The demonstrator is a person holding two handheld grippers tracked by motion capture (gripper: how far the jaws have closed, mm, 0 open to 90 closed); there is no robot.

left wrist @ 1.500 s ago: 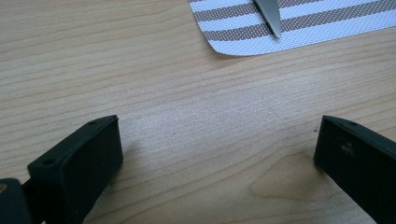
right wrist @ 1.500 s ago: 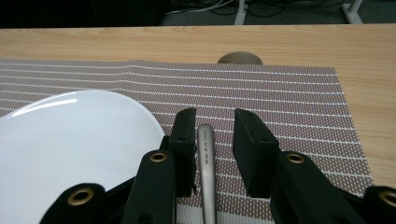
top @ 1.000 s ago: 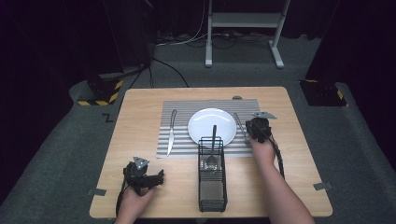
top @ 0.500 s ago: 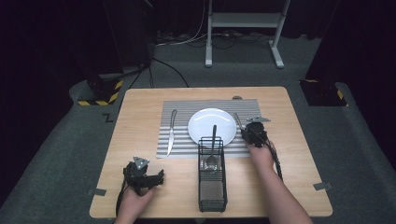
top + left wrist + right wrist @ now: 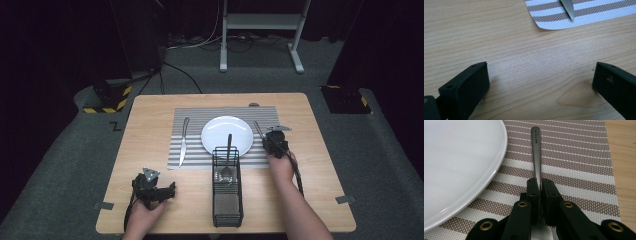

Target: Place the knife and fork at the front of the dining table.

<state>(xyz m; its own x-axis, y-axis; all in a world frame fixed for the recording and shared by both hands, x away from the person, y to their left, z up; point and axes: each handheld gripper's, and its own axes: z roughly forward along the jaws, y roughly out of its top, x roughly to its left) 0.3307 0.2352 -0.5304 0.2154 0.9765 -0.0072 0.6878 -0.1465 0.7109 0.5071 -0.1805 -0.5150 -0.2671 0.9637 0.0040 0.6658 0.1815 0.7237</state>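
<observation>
A silver utensil (image 5: 535, 150) lies on the striped placemat (image 5: 579, 157) just right of the white plate (image 5: 454, 165), its handle pointing away. My right gripper (image 5: 541, 181) is shut on the handle; its jaws have just been closing with the handle between them. From above, the right gripper (image 5: 274, 142) sits at the plate's (image 5: 220, 127) right edge over the utensil (image 5: 258, 129). My left gripper (image 5: 170, 190) rests open near the table's front left. Bare wood shows between the left gripper's (image 5: 540, 82) jaws.
A knife (image 5: 184, 141) lies on the placemat (image 5: 195, 155) left of the plate; its tip (image 5: 567, 7) shows beyond the left jaws. A black wire caddy (image 5: 227, 200) stands in front of the plate with one utensil (image 5: 228, 160) in it.
The right gripper has shifted a little to the left, toward the plate, and sits over the utensil's handle. The left gripper has stayed put.
</observation>
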